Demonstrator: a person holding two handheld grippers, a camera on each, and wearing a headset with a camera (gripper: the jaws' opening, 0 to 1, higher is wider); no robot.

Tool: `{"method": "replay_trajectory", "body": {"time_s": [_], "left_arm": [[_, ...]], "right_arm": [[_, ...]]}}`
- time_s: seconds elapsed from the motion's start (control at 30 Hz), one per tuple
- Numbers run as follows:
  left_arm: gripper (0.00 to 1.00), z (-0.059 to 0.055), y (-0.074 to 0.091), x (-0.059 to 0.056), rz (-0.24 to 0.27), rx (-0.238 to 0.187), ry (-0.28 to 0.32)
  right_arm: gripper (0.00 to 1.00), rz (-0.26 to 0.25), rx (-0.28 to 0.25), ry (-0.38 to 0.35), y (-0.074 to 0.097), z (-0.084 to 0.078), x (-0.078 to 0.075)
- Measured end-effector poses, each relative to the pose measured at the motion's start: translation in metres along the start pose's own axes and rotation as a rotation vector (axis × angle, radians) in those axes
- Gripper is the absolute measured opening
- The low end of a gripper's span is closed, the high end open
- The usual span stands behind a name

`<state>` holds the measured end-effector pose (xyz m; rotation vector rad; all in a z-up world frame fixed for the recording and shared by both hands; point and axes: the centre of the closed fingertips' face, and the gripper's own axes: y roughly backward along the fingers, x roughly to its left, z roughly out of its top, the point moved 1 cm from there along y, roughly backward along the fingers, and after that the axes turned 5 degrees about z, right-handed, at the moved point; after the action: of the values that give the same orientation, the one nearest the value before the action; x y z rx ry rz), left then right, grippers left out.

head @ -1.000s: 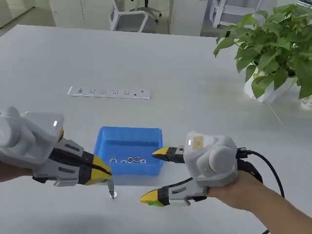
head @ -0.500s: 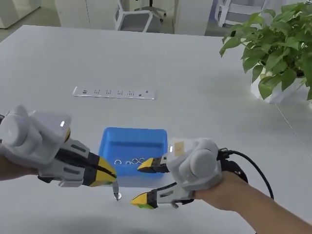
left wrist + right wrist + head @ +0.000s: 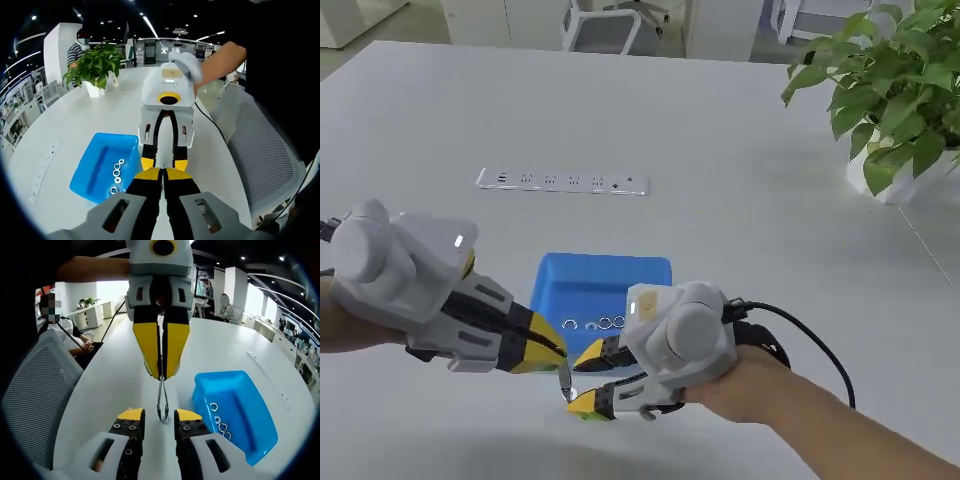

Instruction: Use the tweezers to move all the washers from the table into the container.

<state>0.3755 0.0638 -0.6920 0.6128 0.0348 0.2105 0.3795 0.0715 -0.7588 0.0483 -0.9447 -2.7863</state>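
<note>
beside the blue container (image 3: 250, 405), left claw (image 3: 162, 374) pinches thin silver tweezers (image 3: 162, 396); right claw (image 3: 160, 415) spread around their tips.

The right gripper (image 3: 580, 380) hides much of the blue container (image 3: 605, 280)'s near wall; the potted plant (image 3: 890, 90) runs off the right edge.

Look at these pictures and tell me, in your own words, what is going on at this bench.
A person at a white table works with a tool in each hand. The left tool is shut on a pair of tweezers, whose tips point down at a washer on the table beside the blue container. The right tool is open, its jaws standing either side of the tweezer tips. Several washers lie in the container.
</note>
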Motion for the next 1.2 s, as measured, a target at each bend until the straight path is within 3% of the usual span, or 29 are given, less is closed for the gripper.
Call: {"method": "replay_trajectory", "body": {"time_s": [0.27, 0.4, 1.2], "left_arm": [[0.05, 0.000, 0.000, 0.000, 0.001, 0.001, 0.001], [0.05, 0.001, 0.000, 0.001, 0.002, 0.002, 0.002], [0.06, 0.001, -0.001, 0.001, 0.035, -0.006, 0.018]], "right_arm": [[0.16, 0.009, 0.014, 0.006, -0.012, -0.001, -0.001], [0.11, -0.012, 0.033, 0.021, -0.012, -0.002, -0.004], [0.08, -0.024, 0.053, 0.027, -0.012, -0.003, -0.004]]}}
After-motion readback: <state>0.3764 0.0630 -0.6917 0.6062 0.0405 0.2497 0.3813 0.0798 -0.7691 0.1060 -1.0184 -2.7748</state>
